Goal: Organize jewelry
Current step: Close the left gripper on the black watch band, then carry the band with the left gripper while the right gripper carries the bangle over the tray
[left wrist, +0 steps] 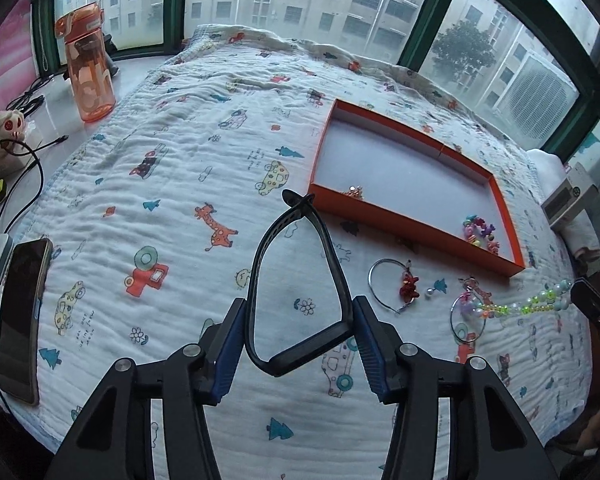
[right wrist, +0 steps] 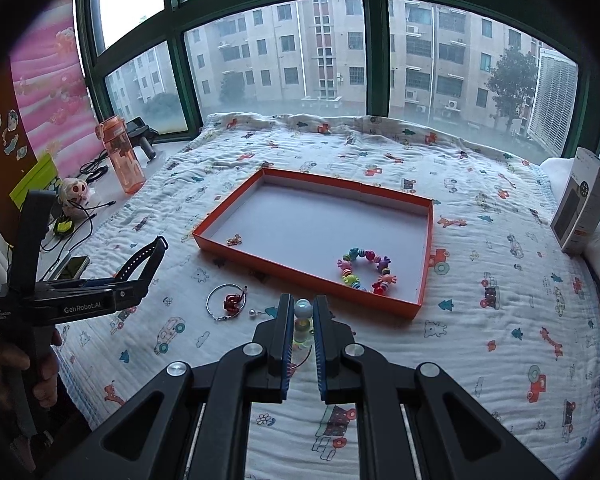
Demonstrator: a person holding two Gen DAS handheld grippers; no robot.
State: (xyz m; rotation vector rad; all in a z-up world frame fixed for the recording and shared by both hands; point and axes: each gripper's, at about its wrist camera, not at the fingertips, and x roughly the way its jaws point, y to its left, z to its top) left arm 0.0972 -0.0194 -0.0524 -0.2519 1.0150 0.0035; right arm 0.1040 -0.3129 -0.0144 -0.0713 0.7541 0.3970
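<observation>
My left gripper point(left wrist: 300, 308) is shut on a black strap loop point(left wrist: 268, 248), its blue pads pressing both sides and holding it above the blanket. The right wrist view shows that gripper point(right wrist: 140, 282) at the left, held by a hand. My right gripper point(right wrist: 303, 304) is shut on a chain of green and white beads point(right wrist: 302, 322). That chain point(left wrist: 536, 306) stretches to a thin ring with charms point(left wrist: 468, 316) lying on the blanket. An orange tray point(right wrist: 300, 276) holds a colourful bead bracelet point(right wrist: 366, 272) and a small gold piece point(right wrist: 234, 240). A silver hoop with a red charm point(right wrist: 228, 300) lies before the tray.
A patterned blanket point(left wrist: 160, 160) covers the surface. A phone point(left wrist: 20, 320), an orange bottle point(left wrist: 90, 64), a small toy point(left wrist: 4, 132) and cables sit at the left edge. A white box point(right wrist: 584, 204) stands at the right. A loose pearl point(right wrist: 252, 313) lies near the hoop.
</observation>
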